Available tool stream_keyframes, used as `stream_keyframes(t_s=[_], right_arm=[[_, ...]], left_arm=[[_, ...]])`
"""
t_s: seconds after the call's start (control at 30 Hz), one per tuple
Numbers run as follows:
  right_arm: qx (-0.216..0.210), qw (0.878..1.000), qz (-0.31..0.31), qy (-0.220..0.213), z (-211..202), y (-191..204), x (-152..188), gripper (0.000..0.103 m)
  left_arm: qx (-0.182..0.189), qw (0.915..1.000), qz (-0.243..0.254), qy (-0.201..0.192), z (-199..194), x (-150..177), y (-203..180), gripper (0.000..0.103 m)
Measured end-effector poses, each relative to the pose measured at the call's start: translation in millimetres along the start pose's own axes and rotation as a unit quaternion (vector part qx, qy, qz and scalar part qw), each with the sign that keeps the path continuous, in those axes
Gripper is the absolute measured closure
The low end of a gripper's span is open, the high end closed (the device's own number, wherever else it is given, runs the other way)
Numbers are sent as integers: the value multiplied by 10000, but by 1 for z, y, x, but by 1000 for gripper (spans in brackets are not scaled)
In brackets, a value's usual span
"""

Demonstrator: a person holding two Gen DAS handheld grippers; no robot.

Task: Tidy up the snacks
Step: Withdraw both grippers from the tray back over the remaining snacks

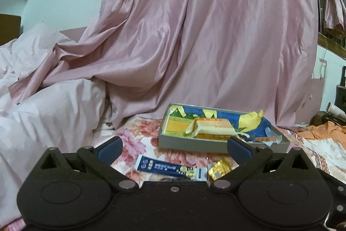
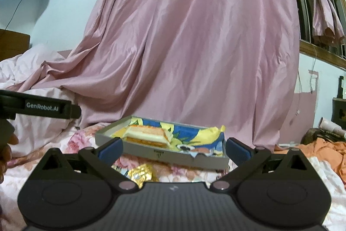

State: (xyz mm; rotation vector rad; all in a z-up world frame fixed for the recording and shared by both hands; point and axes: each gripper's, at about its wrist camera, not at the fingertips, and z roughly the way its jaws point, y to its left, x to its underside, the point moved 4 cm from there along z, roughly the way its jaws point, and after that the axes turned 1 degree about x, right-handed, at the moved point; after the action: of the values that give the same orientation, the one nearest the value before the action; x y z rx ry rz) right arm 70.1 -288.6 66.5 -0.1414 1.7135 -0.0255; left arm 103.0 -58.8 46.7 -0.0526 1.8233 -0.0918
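Note:
A shallow grey box (image 1: 190,143) (image 2: 173,154) lies on the floral bedspread. An orange-and-cream snack pack (image 1: 213,128) (image 2: 147,133) and a yellow-and-blue wrapper (image 1: 248,120) (image 2: 194,135) lie inside it. In front of the box lie a dark blue sachet (image 1: 170,168) and a gold foil candy (image 1: 219,169) (image 2: 140,172). My left gripper (image 1: 174,147) is open just above the sachet and candy, empty. My right gripper (image 2: 174,147) is open near the box's front wall, over the gold candy, empty. The left gripper's body (image 2: 43,108) shows at the left edge of the right wrist view.
A pink curtain (image 1: 205,36) hangs down onto the bed right behind the box. Crumpled pale pink bedding (image 1: 49,112) is piled to the left. Orange cloth (image 1: 322,129) and clutter sit at the right. A person's fingers (image 2: 6,153) show at the left edge.

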Motion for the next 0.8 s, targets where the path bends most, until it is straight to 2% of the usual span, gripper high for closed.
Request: stream_keyframes(t_s=[0.2,0.4,0.57,0.8], right_arm=[[11,9997,22,234,-20,2,10,0],[-77,9980,102,615,-24,4,23,0],[-215,9931,89,1154,-10,9,38,0],[-147,9840,100,1772,8,12,56,0]], left_arm=[[90,9995,15,286,-12,18,9,1],[271,9959,56,861,-10,45,17,1],[332,9924,79,1181,-3,62,24,1],[404,9845,67,1705,18,79,28,1]])
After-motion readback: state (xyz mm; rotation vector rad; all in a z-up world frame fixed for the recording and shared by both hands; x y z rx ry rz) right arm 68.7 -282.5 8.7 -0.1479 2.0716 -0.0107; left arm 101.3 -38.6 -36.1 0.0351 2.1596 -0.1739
